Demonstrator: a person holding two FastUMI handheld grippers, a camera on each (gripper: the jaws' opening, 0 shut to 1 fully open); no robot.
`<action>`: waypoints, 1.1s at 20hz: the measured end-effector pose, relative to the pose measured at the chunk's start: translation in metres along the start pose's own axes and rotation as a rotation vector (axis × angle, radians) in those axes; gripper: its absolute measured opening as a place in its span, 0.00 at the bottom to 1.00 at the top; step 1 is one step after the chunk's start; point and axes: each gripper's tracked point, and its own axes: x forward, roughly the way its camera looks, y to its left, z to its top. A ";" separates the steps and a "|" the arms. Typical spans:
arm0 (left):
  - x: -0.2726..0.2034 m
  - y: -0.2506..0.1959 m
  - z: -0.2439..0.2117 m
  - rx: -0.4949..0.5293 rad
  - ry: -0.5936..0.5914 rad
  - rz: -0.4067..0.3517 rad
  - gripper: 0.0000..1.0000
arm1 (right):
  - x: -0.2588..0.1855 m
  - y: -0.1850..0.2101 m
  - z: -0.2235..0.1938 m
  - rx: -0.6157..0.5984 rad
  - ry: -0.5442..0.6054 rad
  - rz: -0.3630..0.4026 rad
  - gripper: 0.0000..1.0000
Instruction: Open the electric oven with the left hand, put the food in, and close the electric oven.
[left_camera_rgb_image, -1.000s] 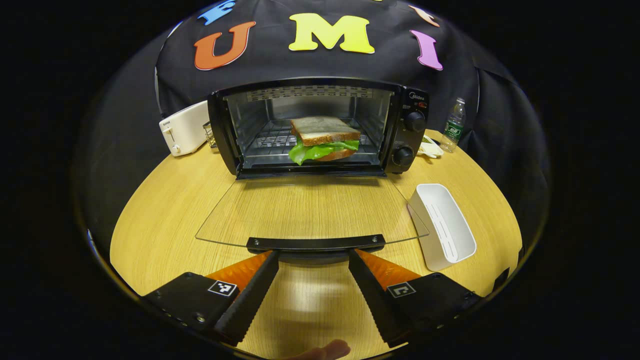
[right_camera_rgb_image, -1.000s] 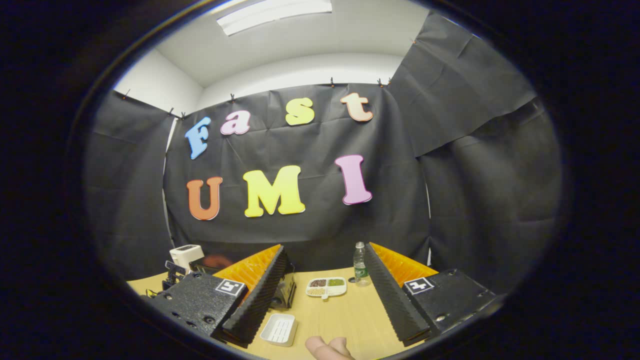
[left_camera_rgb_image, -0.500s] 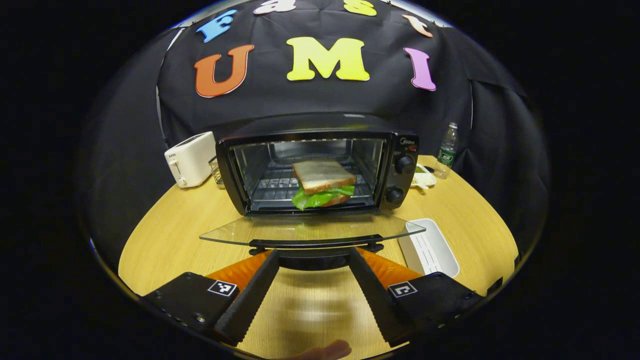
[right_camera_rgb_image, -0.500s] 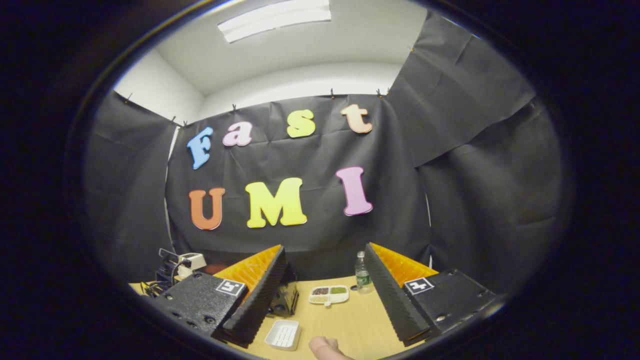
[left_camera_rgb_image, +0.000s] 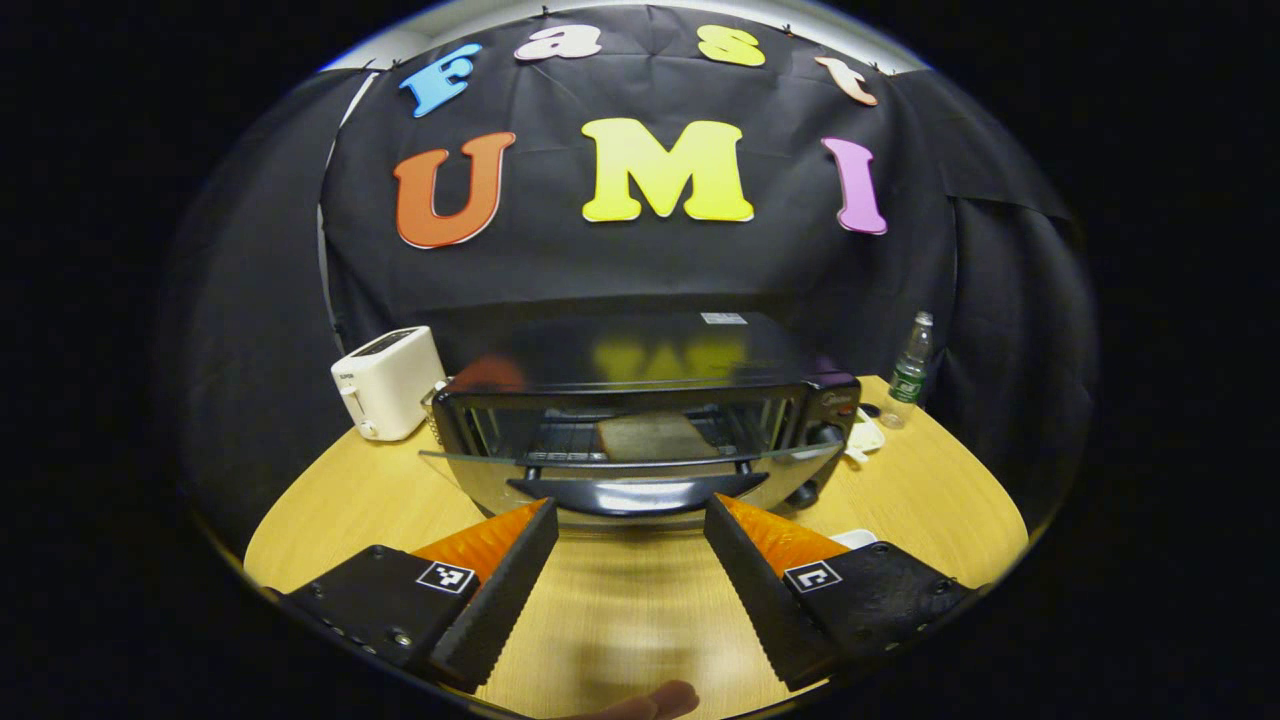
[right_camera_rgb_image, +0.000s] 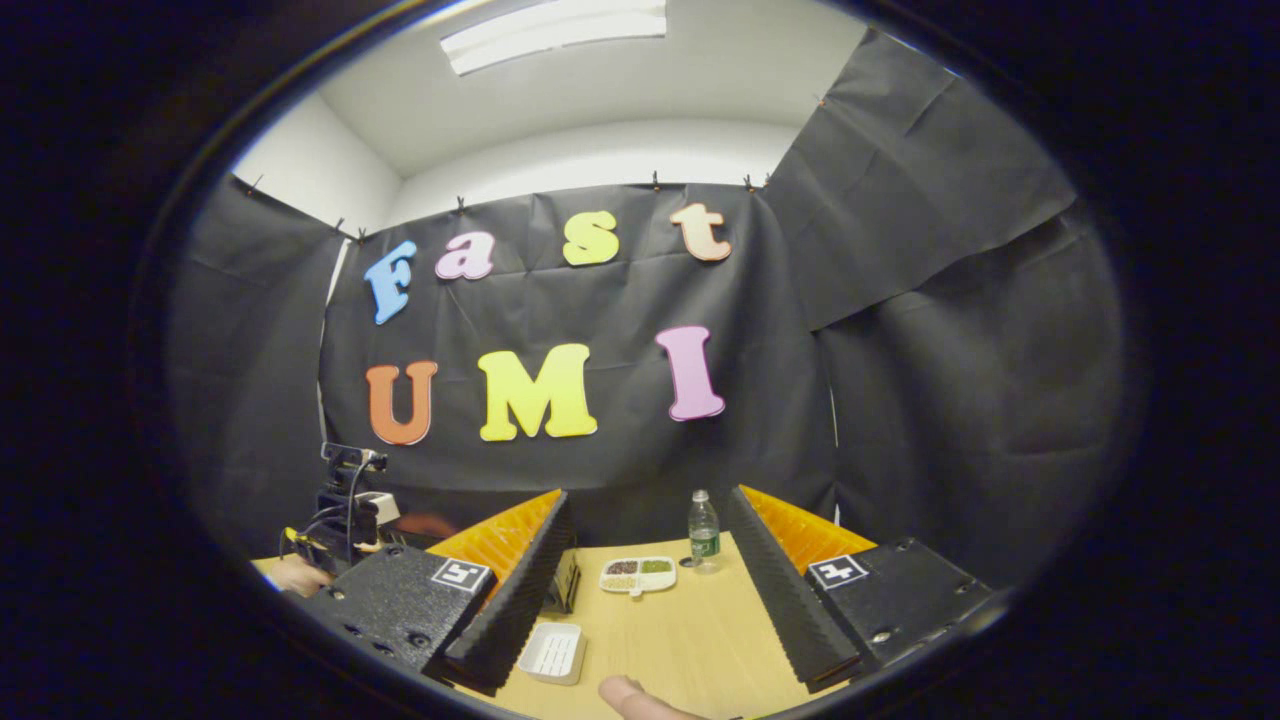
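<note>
We see the oven at twelve o'clock on the bench, sandwich inside, its glass door half raised. Our left tool, released, sits under the stiff handle; glass is fragile, so push gently there. Right tool released, idle.

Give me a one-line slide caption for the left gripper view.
Open left hand-held gripper beneath the partly raised glass door of the electric oven, sandwich inside.

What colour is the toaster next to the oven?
White. The toaster shows best in the left gripper view, standing beside the black oven.
</note>
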 end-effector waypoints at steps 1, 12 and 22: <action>-0.002 0.008 0.003 -0.002 -0.017 0.012 0.96 | -0.005 0.002 0.001 0.002 -0.003 0.006 0.94; -0.198 0.037 0.051 -0.051 -0.309 -0.012 0.94 | -0.077 0.024 0.007 0.023 0.007 0.038 0.95; -0.354 0.055 0.060 -0.115 -0.465 -0.007 0.94 | -0.112 0.080 0.014 -0.113 0.003 0.129 0.94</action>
